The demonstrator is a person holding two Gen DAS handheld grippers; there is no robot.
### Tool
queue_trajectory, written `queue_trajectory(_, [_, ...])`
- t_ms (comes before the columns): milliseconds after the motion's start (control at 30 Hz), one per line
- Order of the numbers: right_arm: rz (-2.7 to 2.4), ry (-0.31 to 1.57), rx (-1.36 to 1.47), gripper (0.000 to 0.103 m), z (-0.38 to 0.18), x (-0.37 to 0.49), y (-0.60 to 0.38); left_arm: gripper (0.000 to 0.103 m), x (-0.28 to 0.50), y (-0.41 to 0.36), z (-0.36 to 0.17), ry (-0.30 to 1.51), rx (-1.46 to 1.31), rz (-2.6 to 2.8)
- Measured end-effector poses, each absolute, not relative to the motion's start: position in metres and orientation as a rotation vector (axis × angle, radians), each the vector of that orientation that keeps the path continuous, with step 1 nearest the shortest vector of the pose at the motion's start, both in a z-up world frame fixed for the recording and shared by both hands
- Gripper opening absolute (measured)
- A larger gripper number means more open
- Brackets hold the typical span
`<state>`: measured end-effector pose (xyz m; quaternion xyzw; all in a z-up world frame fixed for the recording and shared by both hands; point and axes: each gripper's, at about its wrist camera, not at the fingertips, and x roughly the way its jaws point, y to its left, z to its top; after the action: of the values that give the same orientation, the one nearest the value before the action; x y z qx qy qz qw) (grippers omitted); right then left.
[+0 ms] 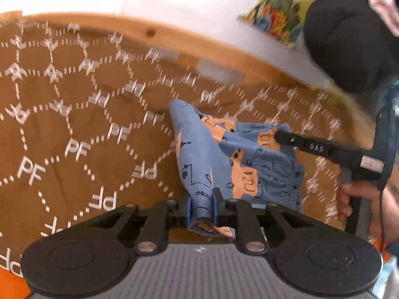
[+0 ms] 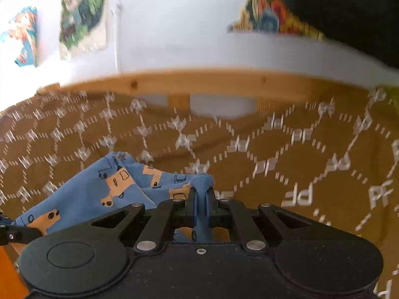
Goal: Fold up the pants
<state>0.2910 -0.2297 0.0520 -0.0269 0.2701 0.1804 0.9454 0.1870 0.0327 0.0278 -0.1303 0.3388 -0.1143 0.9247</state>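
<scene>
Brown patterned bedding (image 1: 74, 129) lay beneath the pants (image 1: 224, 154), pinched by each closed hand-held gripper (image 1: 202, 199) (image 2: 201, 200); both edges were best kept level and taut.

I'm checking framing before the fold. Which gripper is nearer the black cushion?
Right. The right gripper holds the blue pants just below the black cushion; the left gripper grips them nearer the camera, farther away.

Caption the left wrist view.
Left tool shut on blue printed pants over brown patterned blanket.
</scene>
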Motion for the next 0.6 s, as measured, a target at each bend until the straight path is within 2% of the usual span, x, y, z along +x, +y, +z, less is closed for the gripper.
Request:
queue_trajectory(100, [0.355, 0.561, -0.06, 0.006, 0.039, 0.293, -0.23, 0.018, 0.195, 0.034, 0.013, 0.754, -0.258, -0.213])
queue_trajectory(300, [0.354, 0.549, -0.066, 0.008, 0.038, 0.293, -0.23, 0.019, 0.194, 0.035, 0.009, 0.758, -0.245, -0.218])
queue_trajectory(367, [0.34, 0.552, -0.06, 0.013, 0.038, 0.294, -0.23, 0.02, 0.194, 0.035, 0.01, 0.755, -0.238, -0.22])
queue_trajectory(433, [0.309, 0.552, -0.049, 0.03, 0.039, 0.293, -0.232, 0.023, 0.193, 0.034, 0.012, 0.755, -0.227, -0.209])
queue_trajectory(533, [0.268, 0.54, -0.043, 0.057, 0.041, 0.286, -0.239, 0.043, 0.19, 0.033, 0.017, 0.749, -0.22, -0.189])
queue_trajectory(567, [0.261, 0.526, -0.043, 0.06, 0.043, 0.281, -0.241, 0.058, 0.188, 0.033, 0.019, 0.737, -0.213, -0.183])
queue_trajectory(600, [0.255, 0.512, -0.042, 0.063, 0.045, 0.275, -0.244, 0.07, 0.185, 0.033, 0.022, 0.719, -0.203, -0.171])
